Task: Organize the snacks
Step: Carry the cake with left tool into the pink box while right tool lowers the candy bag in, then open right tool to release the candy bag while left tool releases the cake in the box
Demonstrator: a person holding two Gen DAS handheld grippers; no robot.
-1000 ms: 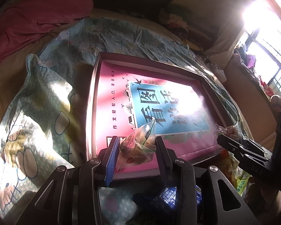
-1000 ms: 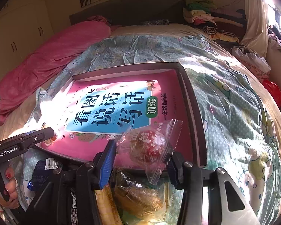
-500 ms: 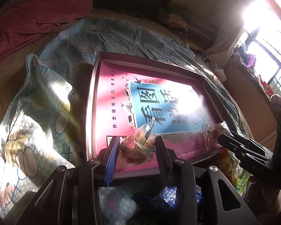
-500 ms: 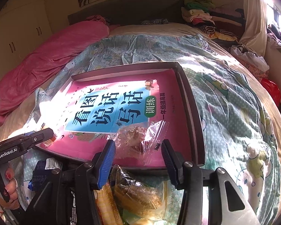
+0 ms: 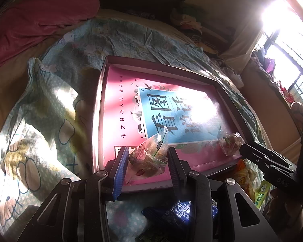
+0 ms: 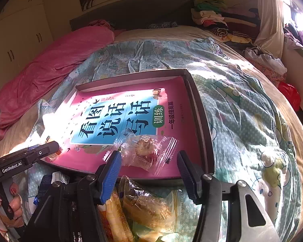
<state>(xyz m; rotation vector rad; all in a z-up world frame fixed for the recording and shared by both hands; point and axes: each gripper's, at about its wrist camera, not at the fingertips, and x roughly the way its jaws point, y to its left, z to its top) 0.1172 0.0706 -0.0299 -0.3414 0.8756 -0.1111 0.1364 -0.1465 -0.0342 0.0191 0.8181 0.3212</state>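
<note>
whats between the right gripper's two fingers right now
In the right wrist view, a clear-wrapped round pastry lies on the pink book cover between the right gripper's just-opened, non-touching fingers.

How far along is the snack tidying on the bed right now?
Early on. Done: one clear-wrapped pastry lies in the shallow box on the pink book, between the right gripper fingers, whose jaws have just been opening and no longer press it. In hand: the left gripper is shut on a second wrapped snack over the box. Left: several packets on the bedspread in front of the box.
</note>
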